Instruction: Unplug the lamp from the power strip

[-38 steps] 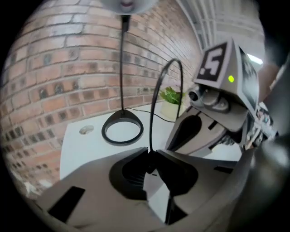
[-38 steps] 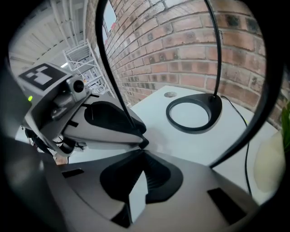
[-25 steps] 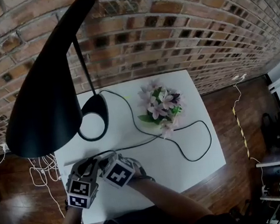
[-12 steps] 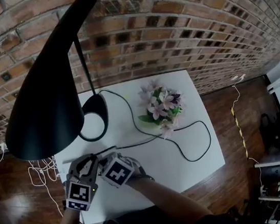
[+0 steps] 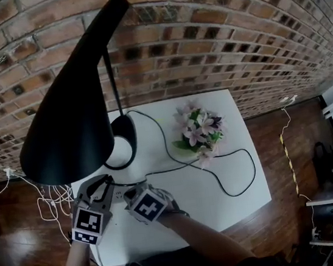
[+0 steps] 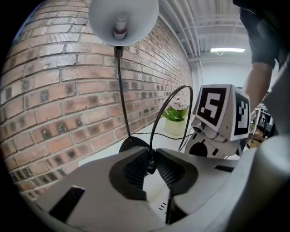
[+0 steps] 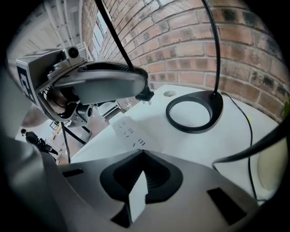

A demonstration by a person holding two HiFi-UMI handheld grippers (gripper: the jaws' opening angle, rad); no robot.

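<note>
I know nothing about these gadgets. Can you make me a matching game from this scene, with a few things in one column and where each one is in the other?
Things:
1. plug
2. power strip
3. flowers
4. lamp base

Places:
A. standing on the table, to the right of the black ring in the head view
B. pinched in the left gripper, in the air, clear of the sockets
C. flat on the table, its end in the right gripper
D. black ring on the table near the brick wall

Pairs: 1-B, 2-C, 3-A, 4-D

Matt black lamp (image 5: 73,124), rough brick wall (image 5: 221,41)
</note>
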